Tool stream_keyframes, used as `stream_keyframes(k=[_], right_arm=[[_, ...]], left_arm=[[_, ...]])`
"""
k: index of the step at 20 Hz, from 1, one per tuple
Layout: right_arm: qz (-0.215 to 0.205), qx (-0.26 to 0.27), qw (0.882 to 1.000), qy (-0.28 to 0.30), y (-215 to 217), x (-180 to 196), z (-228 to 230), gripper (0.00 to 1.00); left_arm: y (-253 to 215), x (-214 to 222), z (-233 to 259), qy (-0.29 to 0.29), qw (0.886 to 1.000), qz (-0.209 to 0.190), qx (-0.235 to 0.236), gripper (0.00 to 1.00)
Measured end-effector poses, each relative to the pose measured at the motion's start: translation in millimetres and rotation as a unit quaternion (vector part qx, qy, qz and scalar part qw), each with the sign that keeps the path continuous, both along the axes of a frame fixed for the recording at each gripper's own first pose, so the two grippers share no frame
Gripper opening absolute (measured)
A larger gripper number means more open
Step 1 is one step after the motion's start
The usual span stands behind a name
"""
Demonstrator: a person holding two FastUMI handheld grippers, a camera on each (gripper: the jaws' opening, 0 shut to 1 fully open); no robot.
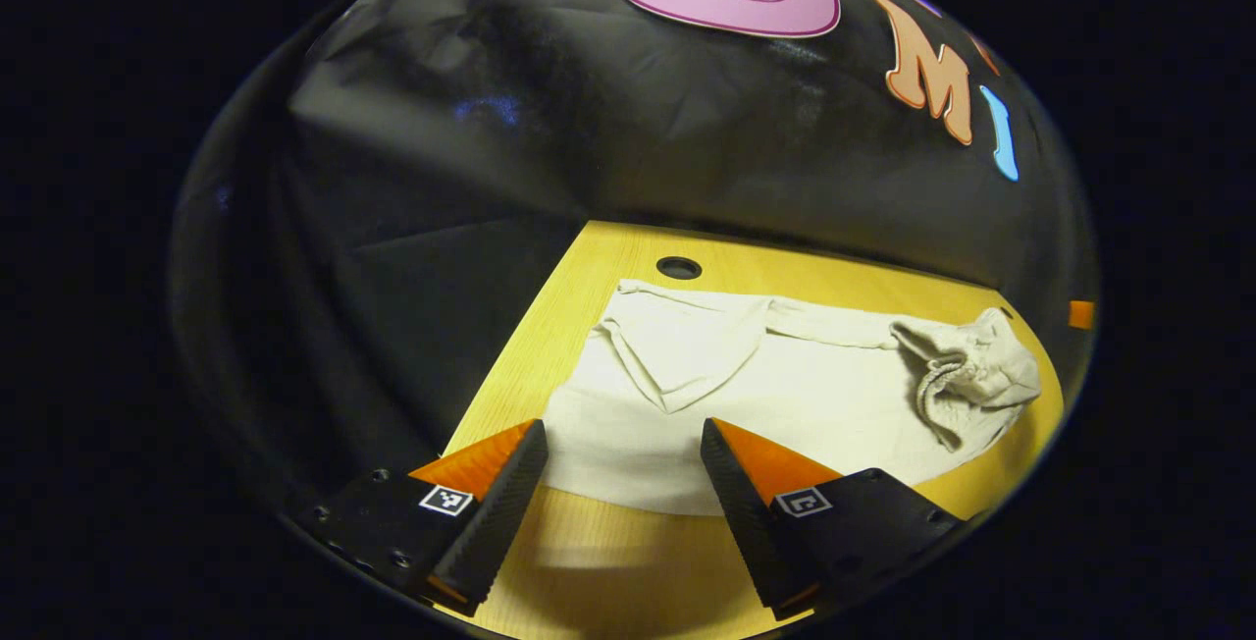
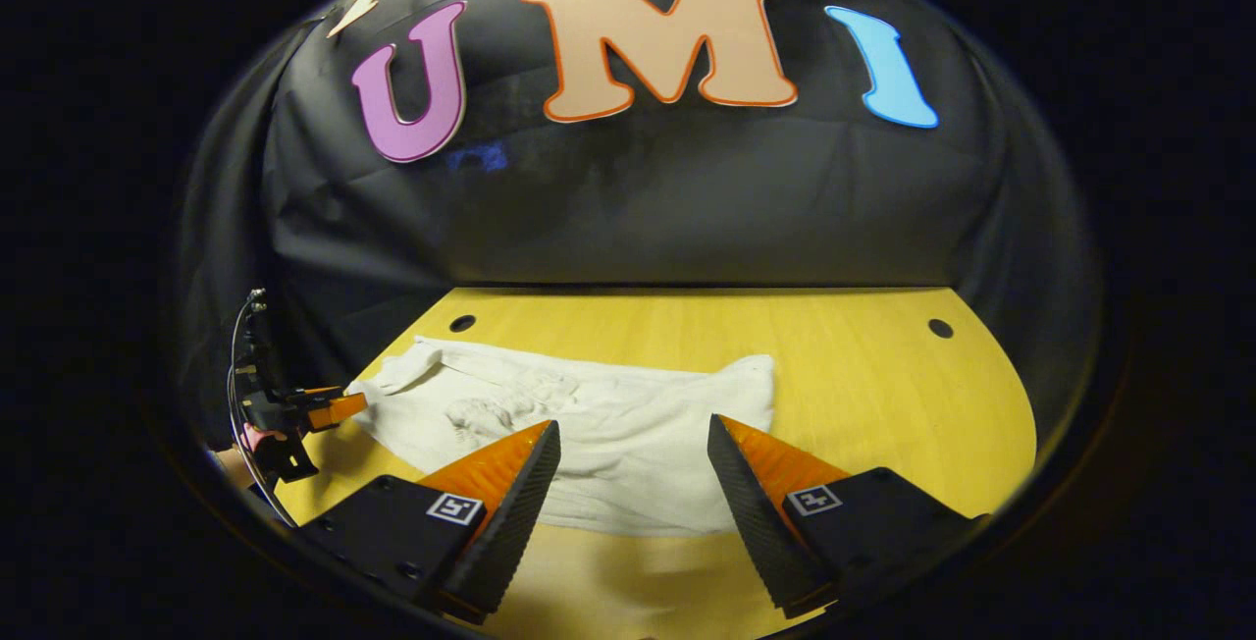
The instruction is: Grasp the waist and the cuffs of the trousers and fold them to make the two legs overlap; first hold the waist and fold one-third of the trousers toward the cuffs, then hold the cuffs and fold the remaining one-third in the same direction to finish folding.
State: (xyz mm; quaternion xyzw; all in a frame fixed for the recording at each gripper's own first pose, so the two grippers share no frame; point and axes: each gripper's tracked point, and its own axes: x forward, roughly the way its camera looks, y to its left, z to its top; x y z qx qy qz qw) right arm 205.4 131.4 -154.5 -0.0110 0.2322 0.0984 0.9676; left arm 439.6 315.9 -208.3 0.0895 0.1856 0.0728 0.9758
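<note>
Your left gripper [image 1: 623, 444] has its fingers spread apart with nothing between them, hovering just above the near edge of the trousers [image 1: 785, 385]. Your right gripper [image 2: 633, 449] is the same: fingers wide, holding nothing, poised over the near edge of the trousers [image 2: 608, 434] farther along.

Take the trousers as your landmark. One pale pair lies flat on the yellow wooden table [image 1: 628, 561], its long axis running side to side across both views, so both grippers face it broadside. In the left gripper view, the bunched end with a drawstring [image 1: 967, 375] lies to the far right of the cloth, and a folded-over flap [image 1: 687, 350] sits near the middle; that bunched part looks like the waist, though the crumpling keeps me from being sure. In the right gripper view, the squared-off end of the trousers [image 2: 751, 385] lies just right of your fingers, and the other gripper [image 2: 314, 409] shows at the opposite end of the cloth, touching or nearly touching it.

I judge the legs are not yet neatly overlapped, so each gripper needs to drop forward and down onto its own end. Each hand is closest to its own end, so don't cross over.

Count: one pair of trousers, two grippers, one table, and three round holes in the tabletop beyond the cloth, one of them at [image 2: 940, 328].
</note>
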Motion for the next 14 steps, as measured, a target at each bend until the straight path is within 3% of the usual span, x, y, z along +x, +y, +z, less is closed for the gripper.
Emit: stream_keyframes(k=[4, 6, 12, 14], right_arm=[[-0.029, 0.011, 0.999, -0.016, -23.2, 0.7, 18.1, 0.92], [-0.044, 0.024, 0.998, -0.026, -32.9, 3.1, 29.7, 0.97], [-0.070, 0.074, 0.994, -0.045, -50.1, 8.8, 51.1, 0.97], [-0.070, 0.073, 0.994, -0.044, -53.3, 6.4, 50.7, 0.97]], left_arm=[[6.5, 6.4, -8.9, 0.017, 1.000, 0.008, 0.018, 0.95], [9.8, 5.0, -15.9, 0.033, 0.999, 0.013, 0.023, 0.95], [7.6, 7.0, -16.5, 0.028, 1.000, 0.002, 0.013, 0.95], [0.0, 8.5, -19.4, 0.039, 0.999, -0.020, 0.018, 0.84]])
